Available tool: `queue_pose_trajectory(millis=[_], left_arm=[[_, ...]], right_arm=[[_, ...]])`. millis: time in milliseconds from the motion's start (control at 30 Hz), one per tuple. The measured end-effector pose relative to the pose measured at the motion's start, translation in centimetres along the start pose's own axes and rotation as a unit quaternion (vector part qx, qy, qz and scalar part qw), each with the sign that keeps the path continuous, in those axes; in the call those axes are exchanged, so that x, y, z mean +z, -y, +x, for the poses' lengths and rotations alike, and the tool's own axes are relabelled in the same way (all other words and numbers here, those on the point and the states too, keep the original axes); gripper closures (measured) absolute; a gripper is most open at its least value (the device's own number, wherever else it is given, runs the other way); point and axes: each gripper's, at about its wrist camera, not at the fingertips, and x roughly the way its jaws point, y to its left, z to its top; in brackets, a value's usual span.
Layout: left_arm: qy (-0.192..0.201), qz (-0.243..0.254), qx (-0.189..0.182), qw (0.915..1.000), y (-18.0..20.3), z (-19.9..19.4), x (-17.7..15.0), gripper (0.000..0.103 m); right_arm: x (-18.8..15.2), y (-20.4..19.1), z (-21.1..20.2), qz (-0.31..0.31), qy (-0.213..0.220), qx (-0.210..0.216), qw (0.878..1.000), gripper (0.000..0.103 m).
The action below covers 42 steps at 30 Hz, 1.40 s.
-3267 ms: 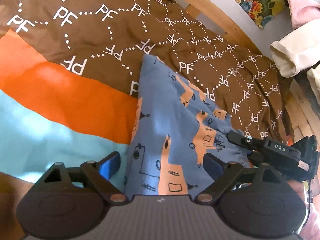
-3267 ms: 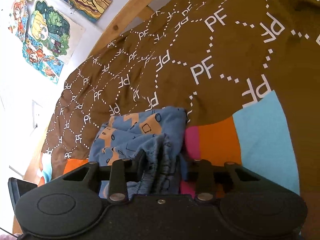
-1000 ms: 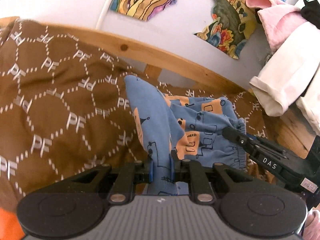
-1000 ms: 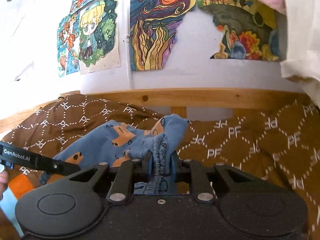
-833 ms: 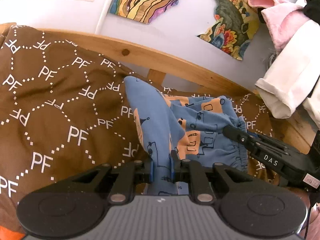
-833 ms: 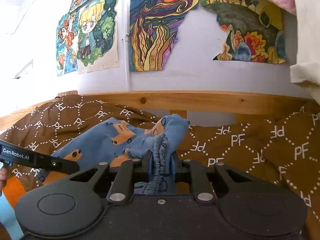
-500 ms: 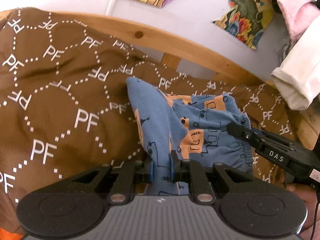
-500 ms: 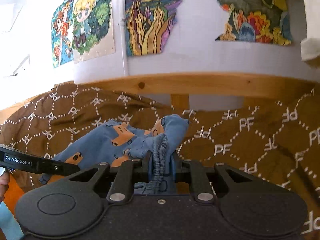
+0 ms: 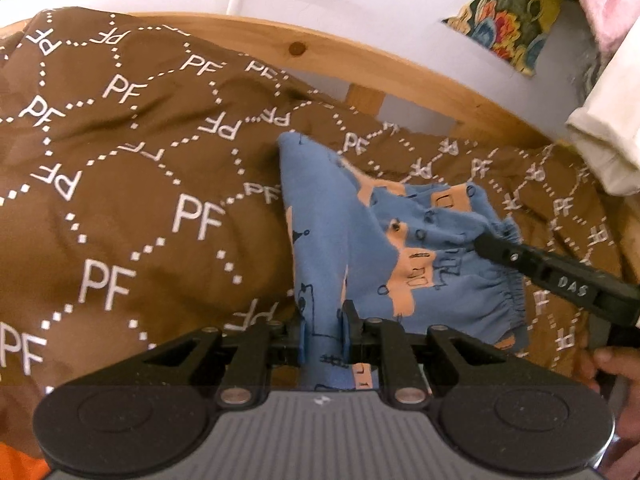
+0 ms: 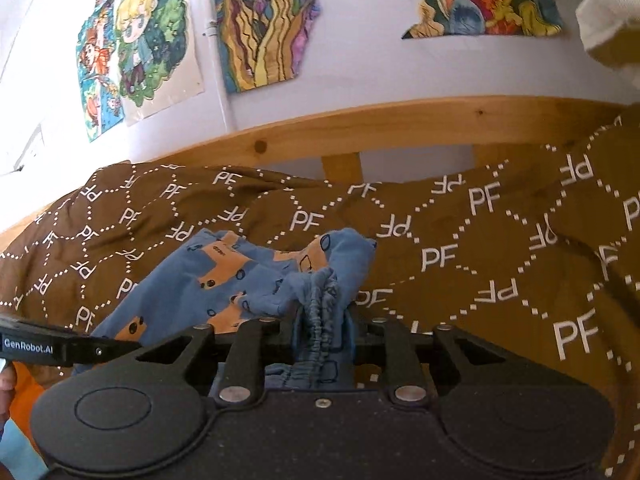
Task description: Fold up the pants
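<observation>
Left wrist view: the left tool [image 9: 322,334] is clamped on a fold of the blue pants [image 9: 332,240], which run up from the jaws toward 12 o'clock and spread to 2 o'clock over the brown quilt [image 9: 120,184] of the bed. The cloth between the jaws looks like a leg end or side edge; I cannot tell which. At 3 o'clock the right tool [image 9: 486,246] reaches in, its tip at the gathered waistband. Behind, at 12 o'clock, runs the wooden bed rail [image 9: 360,62], with pale clothes [image 9: 608,120] hanging at 2 o'clock.

Right wrist view: the right tool [image 10: 322,330] is shut on the bunched elastic waistband of the pants [image 10: 224,272], which trail off toward 10 o'clock across the quilt [image 10: 480,240]. The left tool [image 10: 100,350] shows at 9 o'clock, by the far part of the garment. Posters [image 10: 136,40] hang on the wall above the rail [image 10: 400,124].

As for progress, the pants look doubled over already, lying in a compact but rumpled heap with both ends gripped and partly lifted off the quilt. What seems left is to lay them flat, square the edges, and likely make one more fold before letting go.
</observation>
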Motion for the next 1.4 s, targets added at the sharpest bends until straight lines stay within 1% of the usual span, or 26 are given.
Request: queue_pose_trajectory(millis=[67, 100, 133, 167, 200, 233, 300, 333, 367, 400, 433, 500, 533, 567, 667, 733, 867, 933, 1000, 1167, 1267, 1400], left_arm=[[-0.002, 0.007, 0.015, 0.9999, 0.3, 0.1, -0.1, 0.079], [-0.003, 0.008, 0.023, 0.9997, 0.4, 0.2, -0.2, 0.077], [-0.005, 0.006, 0.033, 0.9994, 0.5, 0.2, -0.2, 0.073], [-0.008, 0.002, 0.04, 0.9992, 0.5, 0.3, -0.2, 0.071], [-0.01, -0.005, 0.044, 0.999, 0.5, 0.2, -0.3, 0.07], [-0.009, -0.011, 0.046, 0.9988, 0.5, 0.1, -0.3, 0.069], [-0.005, -0.012, 0.051, 0.9986, 0.6, -0.3, -0.3, 0.059], [-0.002, -0.012, 0.057, 0.9983, 0.7, -0.6, -0.3, 0.046], [0.007, -0.012, 0.062, 0.998, 0.7, -1.0, -0.3, 0.035], [0.017, -0.014, 0.066, 0.9976, 0.8, -1.6, -0.3, 0.032], [0.025, -0.014, 0.066, 0.9974, 0.9, -2.2, -0.3, 0.029], [0.038, -0.013, 0.066, 0.997, 1.2, -3.2, -0.1, 0.019], [0.047, -0.013, 0.07, 0.9963, 1.4, -3.8, -0.1, 0.011], [0.055, -0.012, 0.077, 0.9954, 1.7, -4.3, -0.1, 0.006], [0.071, -0.002, 0.083, 0.994, 2.3, -5.7, 0.0, 0.003], [0.077, 0.012, 0.091, 0.9928, 3.0, -6.7, 0.0, 0.0], [0.092, 0.05, 0.126, 0.9864, 4.7, -8.7, -0.9, 0.0], [0.096, 0.063, 0.137, 0.9838, 5.6, -9.7, -1.6, 0.0], [0.098, 0.066, 0.136, 0.9836, 6.2, -10.5, -2.4, 0.0], [0.108, 0.056, 0.127, 0.9844, 7.1, -12.4, -4.3, 0.0], [0.119, 0.05, 0.13, 0.983, 7.3, -13.2, -5.5, 0.0], [0.13, 0.052, 0.119, 0.983, 7.6, -14.0, -7.2, 0.0]], right_arm=[[-0.3, 0.0, 0.1, 0.002, -0.002, -0.01, 1.0, 0.068], [-0.3, 0.1, 0.1, 0.002, -0.004, -0.016, 1.0, 0.059], [-0.4, 0.1, 0.2, 0.001, -0.005, -0.025, 1.0, 0.053], [-0.4, 0.1, 0.1, -0.002, -0.005, -0.034, 0.999, 0.044], [-0.4, 0.2, 0.0, -0.003, -0.004, -0.04, 0.999, 0.039], [-0.4, 0.2, -0.1, -0.003, -0.003, -0.043, 0.999, 0.036], [-0.4, 0.1, -0.7, -0.007, 0.002, -0.051, 0.999, 0.026], [-0.4, 0.1, -1.1, -0.011, 0.006, -0.055, 0.998, 0.023], [-0.4, 0.0, -1.5, -0.015, 0.011, -0.059, 0.998, 0.019], [-0.4, -0.1, -1.9, -0.018, 0.016, -0.061, 0.998, 0.015], [-0.4, -0.2, -2.3, -0.02, 0.021, -0.062, 0.998, 0.014], [-0.5, -0.6, -3.2, -0.024, 0.031, -0.064, 0.997, 0.008], [-0.5, -0.7, -3.7, -0.026, 0.036, -0.066, 0.997, 0.007], [-0.5, -0.9, -4.1, -0.027, 0.04, -0.066, 0.997, 0.006], [-0.5, -1.6, -5.5, -0.028, 0.055, -0.064, 0.996, 0.001], [-0.6, -1.9, -6.5, -0.021, 0.066, -0.061, 0.996, 0.001], [-1.0, -2.8, -9.2, -0.008, 0.09, -0.072, 0.993, 0.001], [-1.3, -3.2, -10.6, -0.004, 0.094, -0.076, 0.993, 0.001], [-1.6, -3.7, -11.9, -0.006, 0.097, -0.079, 0.992, 0.001], [-2.5, -5.3, -15.6, -0.024, 0.109, -0.094, 0.989, 0.001], [-3.7, -6.1, -17.7, -0.03, 0.116, -0.102, 0.988, 0.001], [-5.1, -7.0, -19.6, -0.046, 0.122, -0.117, 0.984, 0.001]])
